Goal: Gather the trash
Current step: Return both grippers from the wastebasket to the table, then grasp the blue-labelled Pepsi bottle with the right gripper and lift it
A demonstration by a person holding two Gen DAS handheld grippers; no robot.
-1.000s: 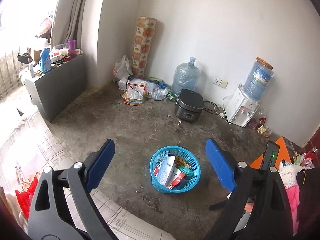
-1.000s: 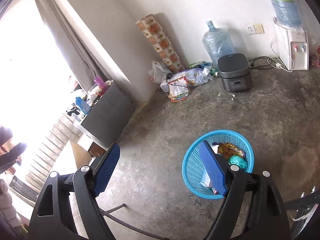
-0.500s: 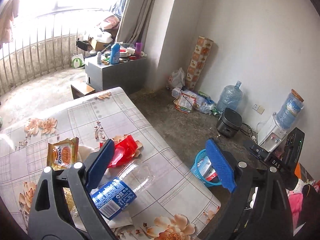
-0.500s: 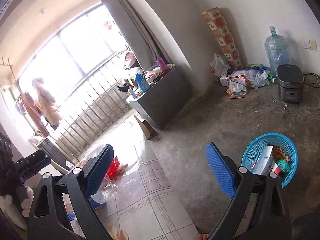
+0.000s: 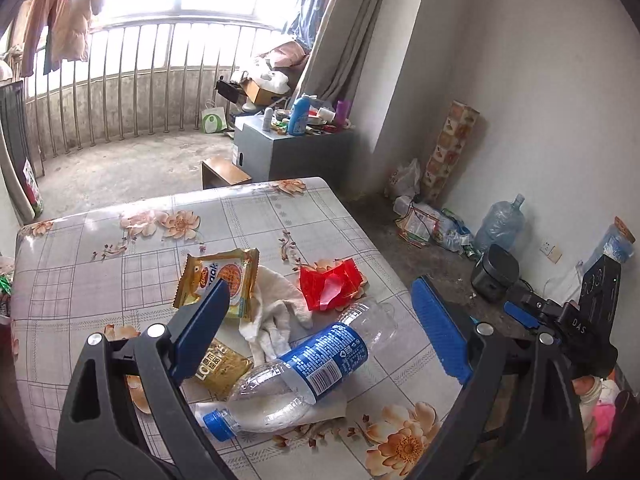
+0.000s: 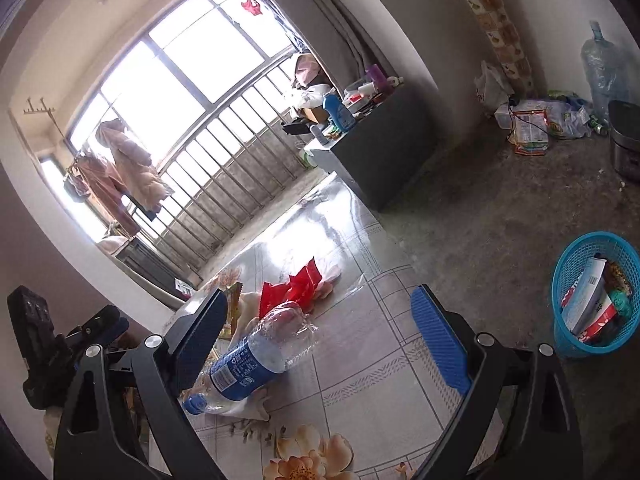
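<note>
We see both grippers over the counter (image 5: 100,264), each with jaws wide apart and nothing between the pads. The right gripper's (image 6: 320,336) jaws have just been opening a little further. The left gripper (image 5: 320,312) frames the trash near the counter's right edge.

A bottle (image 5: 304,368) lies on its side near the front right corner, blue cap toward us, partly on a white cloth (image 5: 276,300); its neck end is cut off by the left gripper's near finger. A yellow packet (image 5: 224,276) lies toward the middle, its lower corner hidden behind that finger's pad. A second, gold packet (image 5: 220,368) beside the bottle is half covered by the same finger, so we cannot read it fully. A red wrapper (image 5: 328,284) lies crumpled by the right edge, just beyond the bottle's base.

In the right wrist view glare washes out the counter's far end. The basket (image 6: 576,256) stands on the floor, well off the counter, holding cartons and wrappers; its lower rim is hidden behind the right gripper's frame.
</note>
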